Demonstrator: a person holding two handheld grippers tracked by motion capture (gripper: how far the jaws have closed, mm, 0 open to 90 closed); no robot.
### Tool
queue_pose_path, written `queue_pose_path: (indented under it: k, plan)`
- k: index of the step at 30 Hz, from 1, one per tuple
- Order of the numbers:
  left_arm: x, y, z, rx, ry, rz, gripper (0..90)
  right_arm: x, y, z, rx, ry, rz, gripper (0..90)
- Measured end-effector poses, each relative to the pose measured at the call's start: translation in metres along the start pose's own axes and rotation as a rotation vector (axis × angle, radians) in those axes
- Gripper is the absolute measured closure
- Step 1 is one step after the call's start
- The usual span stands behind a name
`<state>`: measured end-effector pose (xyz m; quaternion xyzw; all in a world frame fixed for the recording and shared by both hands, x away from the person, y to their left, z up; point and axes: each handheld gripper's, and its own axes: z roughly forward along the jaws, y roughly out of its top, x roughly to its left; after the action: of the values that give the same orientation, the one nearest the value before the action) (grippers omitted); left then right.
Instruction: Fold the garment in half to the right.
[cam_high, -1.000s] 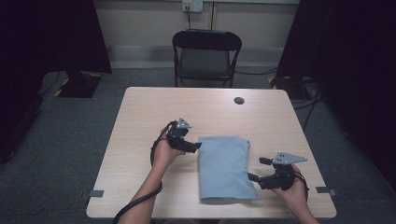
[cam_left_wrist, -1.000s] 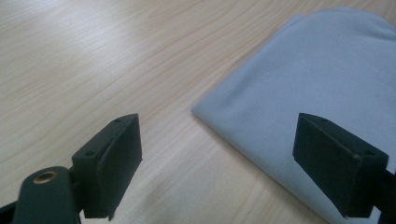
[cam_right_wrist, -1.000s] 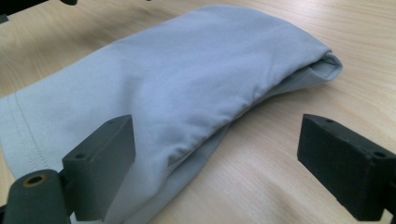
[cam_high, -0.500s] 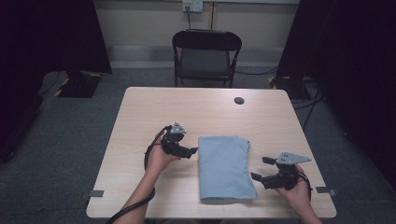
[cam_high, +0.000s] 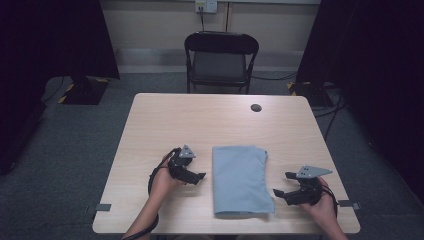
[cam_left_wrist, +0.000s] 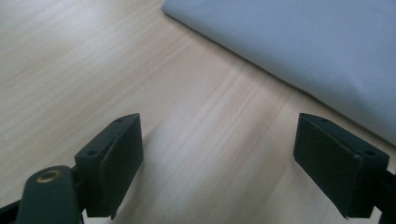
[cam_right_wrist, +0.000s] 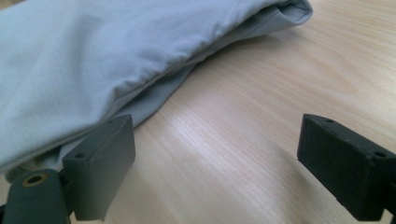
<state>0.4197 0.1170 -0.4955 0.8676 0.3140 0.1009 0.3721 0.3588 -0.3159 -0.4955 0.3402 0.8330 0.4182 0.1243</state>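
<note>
Meanwhile, moved since a second ago: left gripper (cam_high: 196, 176), then up by the far left corner of the folded light-blue cloth (cam_high: 241, 179), now nearer the person and a little lower, beside the middle of the cloth's left edge. Right gripper (cam_high: 283, 184) much as before, at the cloth's near right corner. Cloth itself unchanged, same folded oblong on the near half of the wooden table (cam_high: 170, 120).

Left gripper (cam_left_wrist: 219, 163): jaws wide apart, nothing between them but bare table (cam_left_wrist: 93, 70). Holding nothing and touching nothing that can be seen. Cloth (cam_left_wrist: 299, 51) just beyond the jaws in the left gripper view, near but apart from both pads.

Right gripper (cam_right_wrist: 215, 168): jaws likewise spread wide, empty, bare wood (cam_right_wrist: 261, 107) between them. One jaw close against the loose, rumpled edge of the cloth (cam_right_wrist: 93, 60) in the right gripper view; touching or just short of it, hard to tell. Other jaw well clear, out over the tabletop.

Cloth flat between the two grippers, long side running near to far, its near edge close to the table's near edge. Far off: small dark round spot (cam_high: 256, 107) toward the table's far right, and a black folding chair (cam_high: 221, 60) behind the far edge.
</note>
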Motion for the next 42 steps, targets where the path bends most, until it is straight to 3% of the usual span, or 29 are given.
queue_pose_path:
  k: [4, 8, 10, 13, 42]
  plan:
    - [-0.004, -0.006, -0.003, -0.004, 0.014, 0.042, 14.9, -0.001, -0.002, 0.001, 0.047, -0.032, -0.028, 10.8]
    - [-0.006, -0.012, -0.006, -0.016, 0.012, 0.056, 13.4, -0.003, -0.003, 0.001, 0.045, -0.036, -0.015, 10.8]
    - [-0.006, -0.015, -0.005, -0.022, 0.003, 0.066, 8.8, -0.004, -0.003, 0.002, 0.077, -0.048, -0.026, 10.7]
    - [-0.008, -0.015, -0.004, -0.003, -0.007, 0.079, 0.3, -0.002, -0.003, 0.003, 0.082, -0.061, -0.042, 10.2]
    - [-0.011, -0.016, -0.005, -0.005, 0.008, 0.062, 0.0, -0.002, -0.003, 0.003, 0.09, -0.065, -0.041, 8.5]
